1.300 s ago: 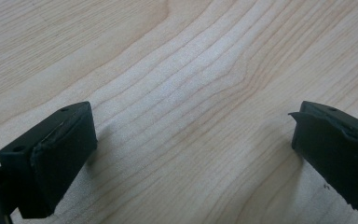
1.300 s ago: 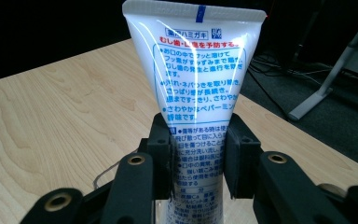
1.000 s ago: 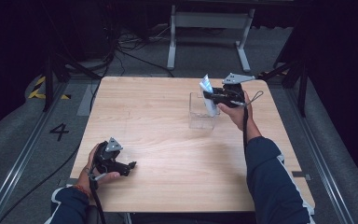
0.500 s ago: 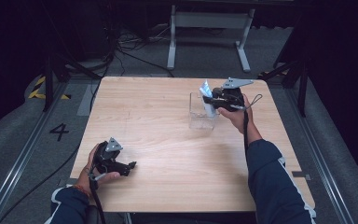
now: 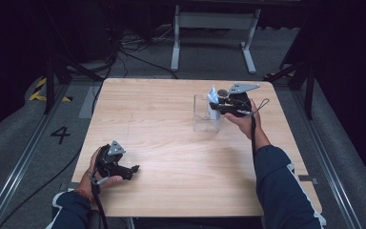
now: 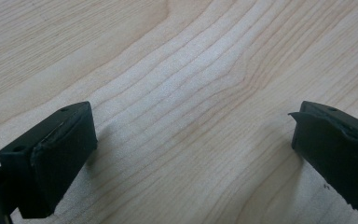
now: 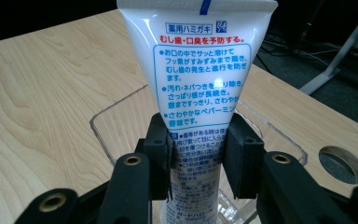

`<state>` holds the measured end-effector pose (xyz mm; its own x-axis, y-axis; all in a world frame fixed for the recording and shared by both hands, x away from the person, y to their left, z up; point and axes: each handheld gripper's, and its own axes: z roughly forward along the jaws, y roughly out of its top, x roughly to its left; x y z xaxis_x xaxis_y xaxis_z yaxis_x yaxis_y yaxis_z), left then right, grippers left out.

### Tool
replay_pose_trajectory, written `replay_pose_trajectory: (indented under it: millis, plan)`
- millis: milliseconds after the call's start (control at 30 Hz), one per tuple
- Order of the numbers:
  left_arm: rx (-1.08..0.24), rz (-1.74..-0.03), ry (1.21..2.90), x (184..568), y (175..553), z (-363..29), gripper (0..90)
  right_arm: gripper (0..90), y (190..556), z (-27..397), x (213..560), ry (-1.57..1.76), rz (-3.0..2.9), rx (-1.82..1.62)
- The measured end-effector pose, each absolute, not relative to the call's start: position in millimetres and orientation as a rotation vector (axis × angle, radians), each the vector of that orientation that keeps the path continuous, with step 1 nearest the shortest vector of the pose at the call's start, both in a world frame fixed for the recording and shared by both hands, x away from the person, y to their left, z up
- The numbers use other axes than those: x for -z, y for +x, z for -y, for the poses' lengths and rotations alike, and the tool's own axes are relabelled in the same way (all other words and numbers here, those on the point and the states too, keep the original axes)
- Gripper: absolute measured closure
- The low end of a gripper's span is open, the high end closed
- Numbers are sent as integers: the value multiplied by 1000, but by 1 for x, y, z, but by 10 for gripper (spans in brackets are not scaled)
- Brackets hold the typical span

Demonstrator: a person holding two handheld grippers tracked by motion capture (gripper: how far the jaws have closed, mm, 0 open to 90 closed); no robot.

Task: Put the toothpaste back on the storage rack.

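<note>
Over the clear box (image 7: 121, 116) – right claw (image 7: 196, 149) clamps toothpaste tube (image 7: 198, 70); left claw (image 6: 191, 154) gapes, empty.

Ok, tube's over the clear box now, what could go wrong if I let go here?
The right gripper is shut on the tube low down, its lower end inside the clear box. The tube stands taller than the box wall, so once released it may lean or tip out. The box looks light, and a nudge on withdrawal could shift it. A hole in the table lies close by.
</note>
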<state>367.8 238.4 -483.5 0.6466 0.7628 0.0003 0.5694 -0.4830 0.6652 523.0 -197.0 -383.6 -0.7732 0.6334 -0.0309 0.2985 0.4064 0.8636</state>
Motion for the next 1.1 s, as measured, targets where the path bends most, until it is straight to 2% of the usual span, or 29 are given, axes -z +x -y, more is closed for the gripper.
replay_pose_trajectory:
  millis: [1100]
  plan:
    - [-393,-1031,2226,484,368,-238,2,636,524,202,401,823,-2388,-1182]
